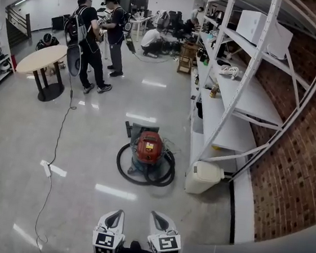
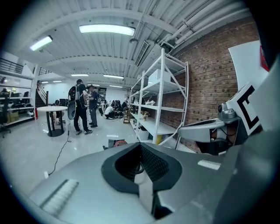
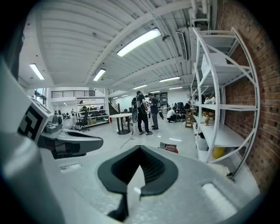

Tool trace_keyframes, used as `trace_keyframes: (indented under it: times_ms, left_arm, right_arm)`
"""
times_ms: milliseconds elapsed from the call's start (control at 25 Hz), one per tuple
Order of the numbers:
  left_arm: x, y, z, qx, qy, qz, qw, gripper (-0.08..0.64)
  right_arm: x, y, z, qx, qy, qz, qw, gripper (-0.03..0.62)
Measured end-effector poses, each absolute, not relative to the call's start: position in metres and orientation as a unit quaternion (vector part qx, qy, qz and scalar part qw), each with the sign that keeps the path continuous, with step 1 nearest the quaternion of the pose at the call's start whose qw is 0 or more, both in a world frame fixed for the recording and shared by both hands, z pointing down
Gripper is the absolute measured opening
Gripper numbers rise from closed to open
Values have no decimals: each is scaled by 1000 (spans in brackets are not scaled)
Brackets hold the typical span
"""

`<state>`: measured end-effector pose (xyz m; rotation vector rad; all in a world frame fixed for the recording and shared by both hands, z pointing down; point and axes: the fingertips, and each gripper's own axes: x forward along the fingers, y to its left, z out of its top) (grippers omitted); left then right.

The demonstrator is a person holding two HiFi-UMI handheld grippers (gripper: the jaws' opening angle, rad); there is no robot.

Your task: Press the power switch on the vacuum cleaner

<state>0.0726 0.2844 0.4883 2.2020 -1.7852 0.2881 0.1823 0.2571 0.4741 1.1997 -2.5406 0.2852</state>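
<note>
The vacuum (image 1: 148, 149) stands on the floor by the shelf (image 1: 228, 111), straight ahead and well apart from both grippers. My left gripper (image 1: 113, 220) and right gripper (image 1: 159, 222) are side by side, jaws together, empty, neither clearly nearer.

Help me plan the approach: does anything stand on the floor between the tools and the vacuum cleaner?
Nothing visible does: bare floor lies between the left tool, the right tool and the vacuum cleaner. Its hose coils round its base; the power strip lies to the left, the white bin to the right.
</note>
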Motion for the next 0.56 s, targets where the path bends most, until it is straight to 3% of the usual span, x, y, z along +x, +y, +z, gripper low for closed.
trace_keyframes:
  times_ms: [560]
  left_arm:
    - [85, 293, 481, 763, -620, 112, 147, 15]
  right_arm:
    - [194, 267, 465, 417, -891, 98, 153, -9]
